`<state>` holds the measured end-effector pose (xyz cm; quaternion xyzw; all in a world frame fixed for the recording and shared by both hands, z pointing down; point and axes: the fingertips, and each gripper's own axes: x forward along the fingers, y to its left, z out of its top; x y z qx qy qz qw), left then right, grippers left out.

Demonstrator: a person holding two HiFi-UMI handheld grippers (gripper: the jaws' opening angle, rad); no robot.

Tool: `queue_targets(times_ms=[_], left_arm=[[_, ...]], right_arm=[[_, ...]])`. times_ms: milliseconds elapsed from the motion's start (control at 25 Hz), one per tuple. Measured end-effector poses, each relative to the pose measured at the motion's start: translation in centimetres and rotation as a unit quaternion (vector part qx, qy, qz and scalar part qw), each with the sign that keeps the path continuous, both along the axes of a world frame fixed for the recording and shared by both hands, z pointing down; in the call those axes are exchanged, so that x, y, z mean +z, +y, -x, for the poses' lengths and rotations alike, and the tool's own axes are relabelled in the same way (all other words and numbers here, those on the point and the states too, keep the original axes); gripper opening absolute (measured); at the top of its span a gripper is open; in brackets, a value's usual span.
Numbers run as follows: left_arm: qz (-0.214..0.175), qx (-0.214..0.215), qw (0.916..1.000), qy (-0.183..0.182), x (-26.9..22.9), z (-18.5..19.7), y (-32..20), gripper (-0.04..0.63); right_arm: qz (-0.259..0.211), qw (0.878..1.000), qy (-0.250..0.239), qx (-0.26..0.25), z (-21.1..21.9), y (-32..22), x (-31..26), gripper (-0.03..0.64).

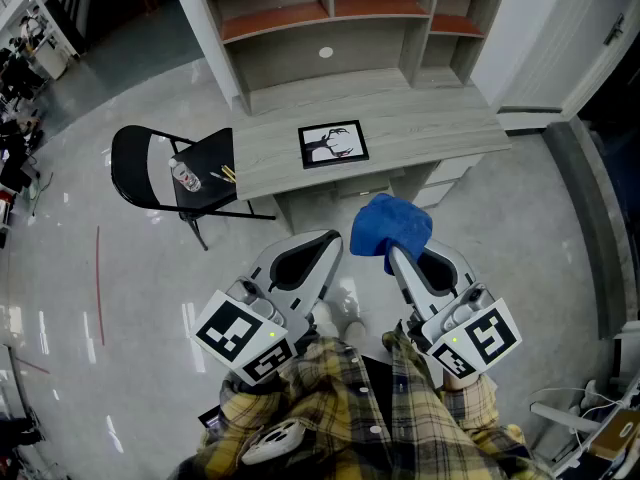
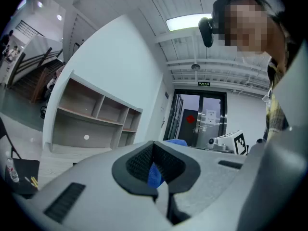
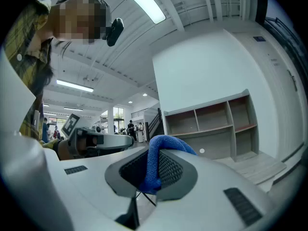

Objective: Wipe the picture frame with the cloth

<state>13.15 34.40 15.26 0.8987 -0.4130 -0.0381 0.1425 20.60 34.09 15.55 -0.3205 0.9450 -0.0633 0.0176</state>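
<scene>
Picture frame (image 1: 333, 144) lies flat, face up, on the pale wood worktop (image 1: 420, 128), near the front edge, approx. mid-width. Nothing is on it or touching it. Lying flat prob. suits a wipe from above.

Cloth (image 1: 391, 226), blue, is off the worktop, bunched in the right hand-held gripper (image 1: 396, 255), which is clenched on it. Right gripper view shows a fold pinched betw. the ribbed pads (image 3: 169, 170), w/ the rest bulging over the top. I'd say it's held by a fold so the loose bulk sticks out front as the wiping face. Cloth hangs over the floor (image 1: 120, 288), short of the worktop's front edge and well apart from the frame, so wiping looks not yet begun; this reads as the approach.

Left hand-held gripper (image 1: 328, 241) is clenched w/ nothing in it, jaws together in its own view. The blue seen past them looks like the cloth in the other gripper, not a grip. Prob. spare; could steady the frame. Both are held level, side by side, ahead of the plaid sleeves (image 1: 330, 398).

Hidden/unclear:
- Right jaw tips are covered by cloth in head view.
- Frame's b/w artwork isn't readable.
- Frame doesn't show in either gripper view.
- Folding chair (image 1: 150, 168), left of the worktop, carries a small bottle (image 1: 185, 176) and yellowish sticks (image 1: 226, 173), too small to ID.
- Shelf unit (image 1: 340, 18) behind the worktop is cut off at the top.
</scene>
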Motion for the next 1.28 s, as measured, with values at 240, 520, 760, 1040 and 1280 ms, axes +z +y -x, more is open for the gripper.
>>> queue_targets(times_ms=[240,520,760,1040,1280], left_arm=[[-0.001,0.001,1.0000,0.001,0.0,0.4,-0.5,0.005],[0.003,0.001,1.0000,0.006,0.6,1.9,-1.5,0.005],[0.005,0.001,1.0000,0.006,1.2,4.6,-3.2,0.005],[0.005,0.006,1.0000,0.002,1.9,7.6,-4.5,0.005],[0.024,0.002,0.9997,0.005,3.5,8.8,-6.7,0.005]], right_arm=[[0.000,1.000,0.000,0.004,0.3,-0.4,0.0,0.046],[0.007,1.000,-0.005,0.018,0.9,-1.4,0.4,0.046],[0.014,0.999,-0.007,0.032,2.5,-3.0,1.1,0.046],[0.015,0.998,-0.012,0.061,3.8,-4.5,1.7,0.046],[0.036,0.997,-0.004,0.069,3.6,-6.4,3.1,0.046]])
